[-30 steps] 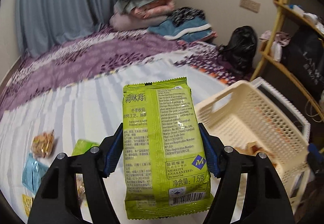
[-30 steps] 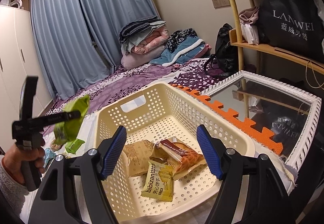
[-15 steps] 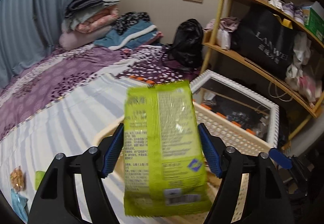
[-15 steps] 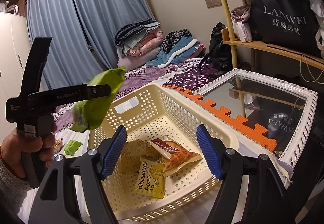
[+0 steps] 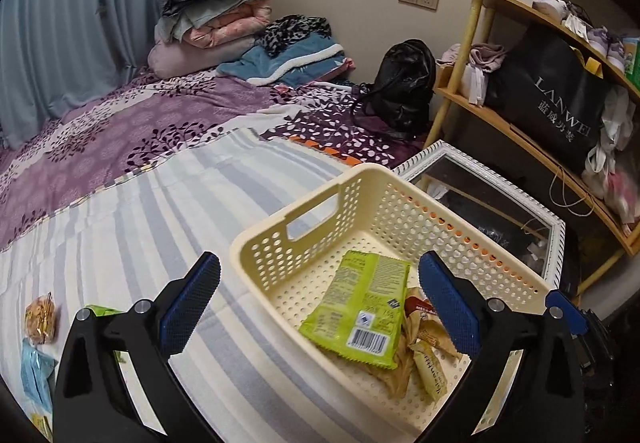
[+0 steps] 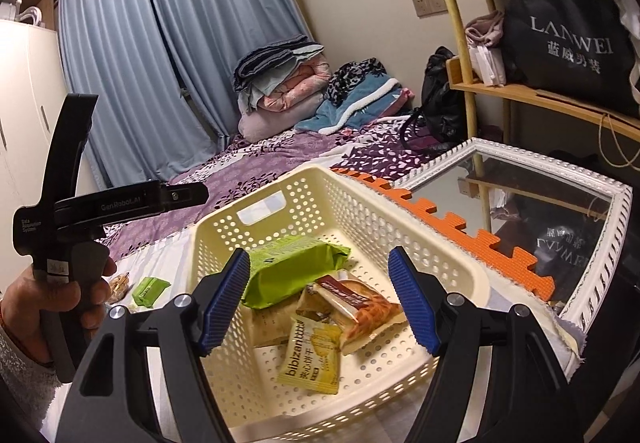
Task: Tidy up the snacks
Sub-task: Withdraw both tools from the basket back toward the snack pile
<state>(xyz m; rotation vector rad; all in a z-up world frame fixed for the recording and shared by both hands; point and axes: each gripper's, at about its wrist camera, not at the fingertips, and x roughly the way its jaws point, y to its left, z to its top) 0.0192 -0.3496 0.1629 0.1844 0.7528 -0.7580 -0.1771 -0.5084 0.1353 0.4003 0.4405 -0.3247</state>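
Striped bedsheet (image 5: 132, 227); green snack packet (image 5: 360, 307) in basket (image 5: 280, 243), below wide-open left gripper (image 5: 320, 303).

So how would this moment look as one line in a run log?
left gripper: jaws just opened, empty | green snack pack: in basket | right gripper: open, empty | more snacks on bed

Left tongs (image 5: 318, 307) just opened wide, empty; right tongs (image 6: 318, 301) parted, empty

Dim, warm indoor light, both fisheye views sharp.
Soft shadows, dark vignette corners, edges bend strongly; faint reflection in the mirror (image 6: 536, 219).
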